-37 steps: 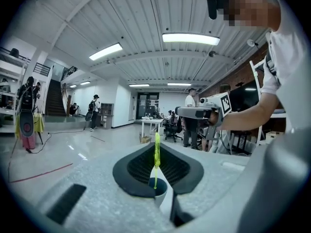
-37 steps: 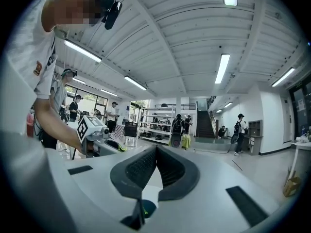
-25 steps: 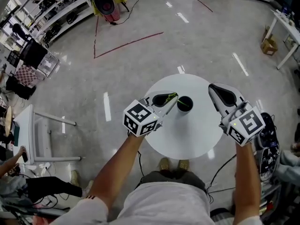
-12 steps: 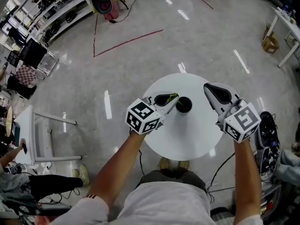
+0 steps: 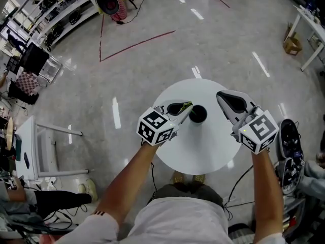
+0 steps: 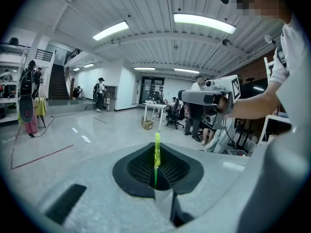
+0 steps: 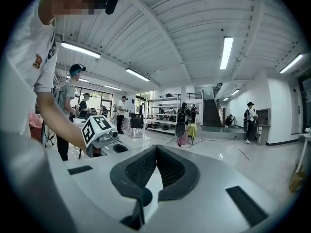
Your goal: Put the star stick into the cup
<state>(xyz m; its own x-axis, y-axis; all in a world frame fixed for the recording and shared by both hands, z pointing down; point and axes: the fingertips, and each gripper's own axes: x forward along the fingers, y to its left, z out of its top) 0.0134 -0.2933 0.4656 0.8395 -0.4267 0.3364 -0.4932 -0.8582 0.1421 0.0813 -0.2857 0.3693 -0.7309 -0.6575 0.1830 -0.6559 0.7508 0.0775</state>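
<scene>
Over the white table (image 5: 216, 149), the head view shows the left gripper (image 5: 188, 109) pinching the star stick (image 5: 185, 105) just beside the cup (image 5: 198, 114); it probably needs tipping upright above the rim. Only the left gripper view shows its thin shaft clamped. The right gripper view shows the right gripper (image 7: 155, 149) pressed together, empty.

The stick (image 6: 157, 152) vanishes at its lower end between the closed pads of the left gripper (image 6: 156, 176) — no star shape is readable. From above, the cup (image 5: 198, 114) shows only a dark mouth — the table's (image 5: 203, 151) left edge lies under that gripper.
</scene>
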